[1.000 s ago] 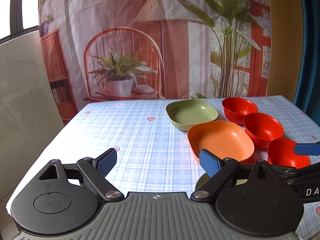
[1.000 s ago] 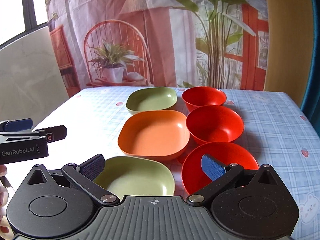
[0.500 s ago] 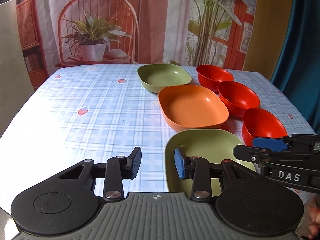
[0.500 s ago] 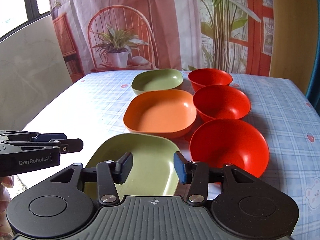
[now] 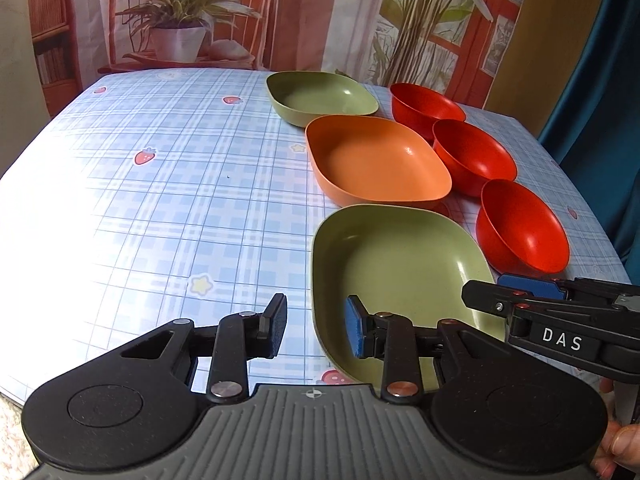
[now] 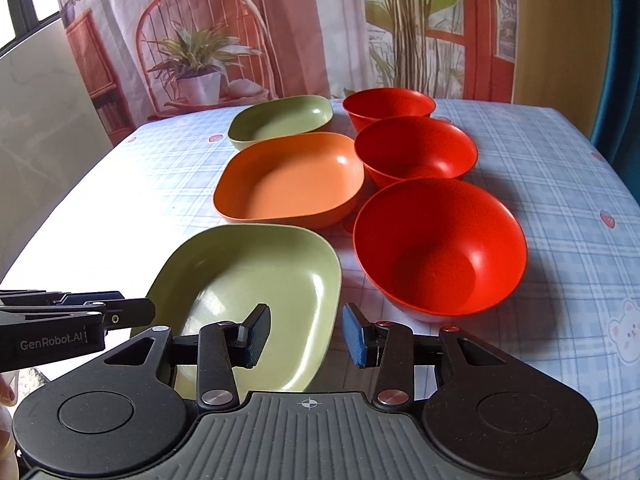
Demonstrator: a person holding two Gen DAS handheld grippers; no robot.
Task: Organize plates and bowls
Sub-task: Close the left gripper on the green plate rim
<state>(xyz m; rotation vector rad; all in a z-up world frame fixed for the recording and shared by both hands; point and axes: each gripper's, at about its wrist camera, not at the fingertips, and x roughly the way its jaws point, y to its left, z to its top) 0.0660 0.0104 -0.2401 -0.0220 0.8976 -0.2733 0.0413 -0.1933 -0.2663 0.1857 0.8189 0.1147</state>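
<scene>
Narrowing from wide, both grippers, left [image 5: 316,330] and right [image 6: 306,334], are closing astride the near green plate's [image 6: 248,276] side rims, not yet pinching; lifting looks next.

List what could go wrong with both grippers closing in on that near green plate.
1. Both the left gripper and the right gripper, jaws closing, straddle opposite rims of the near green plate; uneven grips could tilt it.
2. The near red bowl sits close beside the plate and could get bumped.
</scene>
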